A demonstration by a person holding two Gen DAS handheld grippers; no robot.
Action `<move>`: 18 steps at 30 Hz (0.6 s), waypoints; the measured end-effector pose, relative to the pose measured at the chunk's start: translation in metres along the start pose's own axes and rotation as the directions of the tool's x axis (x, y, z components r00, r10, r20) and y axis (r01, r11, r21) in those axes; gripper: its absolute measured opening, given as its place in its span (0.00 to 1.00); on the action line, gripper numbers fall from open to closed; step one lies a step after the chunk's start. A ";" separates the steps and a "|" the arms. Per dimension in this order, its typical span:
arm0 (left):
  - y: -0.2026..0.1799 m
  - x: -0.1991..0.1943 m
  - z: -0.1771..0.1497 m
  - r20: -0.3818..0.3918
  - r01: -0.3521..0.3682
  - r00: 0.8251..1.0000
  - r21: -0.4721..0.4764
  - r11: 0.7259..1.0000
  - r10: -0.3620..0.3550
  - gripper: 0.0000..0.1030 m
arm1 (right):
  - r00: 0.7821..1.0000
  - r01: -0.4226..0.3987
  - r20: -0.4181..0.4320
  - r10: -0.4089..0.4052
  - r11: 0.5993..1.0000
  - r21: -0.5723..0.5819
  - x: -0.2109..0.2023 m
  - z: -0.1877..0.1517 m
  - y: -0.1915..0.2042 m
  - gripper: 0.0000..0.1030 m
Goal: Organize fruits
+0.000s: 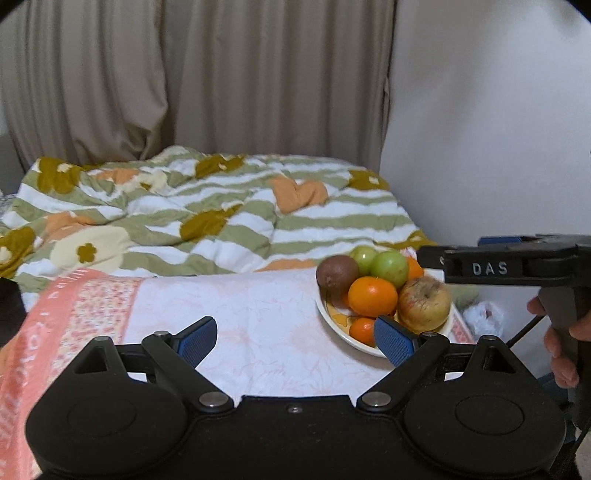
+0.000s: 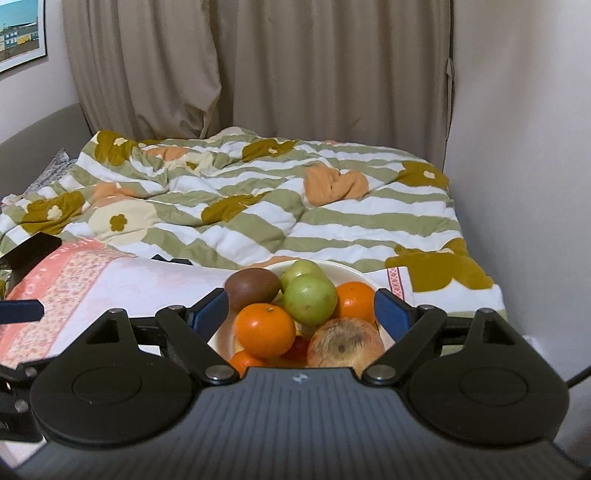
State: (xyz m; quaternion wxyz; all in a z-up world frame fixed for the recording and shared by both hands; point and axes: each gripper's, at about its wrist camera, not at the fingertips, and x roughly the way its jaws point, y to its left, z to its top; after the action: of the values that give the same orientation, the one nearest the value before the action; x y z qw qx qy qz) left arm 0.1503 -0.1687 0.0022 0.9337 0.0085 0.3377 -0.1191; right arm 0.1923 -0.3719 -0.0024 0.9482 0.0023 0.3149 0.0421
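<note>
Left hand-held gripper (image 1: 295, 341) is spread wide with nothing between its blue pads, hanging over the pink-and-white cloth on the surface (image 1: 236, 317). Off by its right pad sits the plate (image 1: 334, 319) heaped with fruit: a brown kiwi (image 1: 337, 274) at the back left, lying with its long axis roughly side to side, two green fruits (image 1: 388, 268) behind, an orange (image 1: 372, 301) in front, a blotchy yellowish apple (image 1: 424, 303) on the right with its stem dimple facing up, and a smaller orange (image 1: 362, 330) low at the front edge, partly behind the pad. This view also catches the other tool from the side, a black bar marked DAS (image 1: 491, 268) reaching toward the plate, with the person's hand (image 1: 561, 354) on its handle. Striped flowery duvet (image 1: 207, 218) covers the bed behind, curtain (image 1: 207, 81) beyond that. From the right wrist, the right hand-held gripper (image 2: 300, 314) is also wide open and gripping nothing, but it's right over the plate (image 2: 354, 275) so the whole pile sits between its fingers: kiwi (image 2: 253, 285), green fruit (image 2: 310, 299), orange (image 2: 265, 329), a second orange (image 2: 355, 300) at the back right, and the apple (image 2: 345, 347) nearest the camera. Only this view shows a framed picture (image 2: 20, 31) on the wall up left.
</note>
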 end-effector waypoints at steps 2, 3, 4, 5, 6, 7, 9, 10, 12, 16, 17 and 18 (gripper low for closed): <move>0.002 -0.019 0.000 0.023 -0.015 1.000 -0.009 1.000 0.015 0.93 | 1.000 -0.009 0.003 0.009 1.000 -0.001 -0.021 0.001 0.006 0.99; 0.004 -0.029 -0.001 0.033 -0.025 0.999 -0.016 1.000 0.026 0.93 | 1.000 -0.013 0.005 0.013 1.000 -0.002 -0.030 0.001 0.008 0.98; 0.007 -0.037 -0.001 0.039 -0.034 0.999 -0.021 0.999 0.035 0.93 | 1.000 -0.013 0.005 0.013 1.000 -0.004 -0.039 0.000 0.011 0.99; 0.010 -0.043 -0.002 0.044 -0.042 0.998 -0.025 0.999 0.043 0.93 | 1.000 -0.011 0.001 0.011 1.000 -0.005 -0.048 0.000 0.015 1.00; 0.014 -0.051 -0.002 0.051 -0.053 0.997 -0.029 0.998 0.054 0.94 | 1.000 -0.008 -0.001 0.008 1.000 -0.007 -0.056 -0.001 0.019 1.00; 0.018 -0.058 -0.002 0.055 -0.065 0.996 -0.034 0.997 0.066 0.94 | 1.000 -0.006 0.000 0.006 1.000 -0.008 -0.064 -0.002 0.023 1.00; 0.027 -0.069 -0.002 0.061 -0.082 0.995 -0.045 0.996 0.085 0.95 | 1.000 0.002 0.001 -0.002 1.000 -0.006 -0.080 -0.006 0.031 1.00; 0.032 -0.075 -0.002 0.064 -0.091 0.994 -0.051 0.995 0.094 0.96 | 1.000 0.003 -0.003 -0.003 1.000 -0.005 -0.086 -0.008 0.035 1.00; 0.042 -0.085 -0.003 0.068 -0.113 0.991 -0.057 0.992 0.117 0.99 | 1.000 0.005 -0.016 -0.005 1.000 -0.004 -0.097 -0.013 0.042 1.00; 0.060 -0.099 -0.008 0.061 -0.160 0.985 -0.040 0.986 0.162 1.00 | 0.999 0.017 -0.041 -0.017 1.000 0.001 -0.114 -0.026 0.060 1.00; 0.064 -0.100 -0.010 0.058 -0.159 0.985 -0.033 0.987 0.160 1.00 | 0.998 0.020 -0.052 -0.020 1.000 0.008 -0.116 -0.030 0.064 1.00; 0.067 -0.102 -0.014 0.055 -0.155 0.986 -0.026 0.988 0.156 1.00 | 0.998 0.019 -0.067 -0.018 1.000 0.014 -0.117 -0.035 0.069 1.00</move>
State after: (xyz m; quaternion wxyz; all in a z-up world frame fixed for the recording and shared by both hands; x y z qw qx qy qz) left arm 0.0810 -0.0799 0.0518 0.9493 0.0212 0.3108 -0.0425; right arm 0.0724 -0.3137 0.0413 0.9375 0.0049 0.3465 0.0311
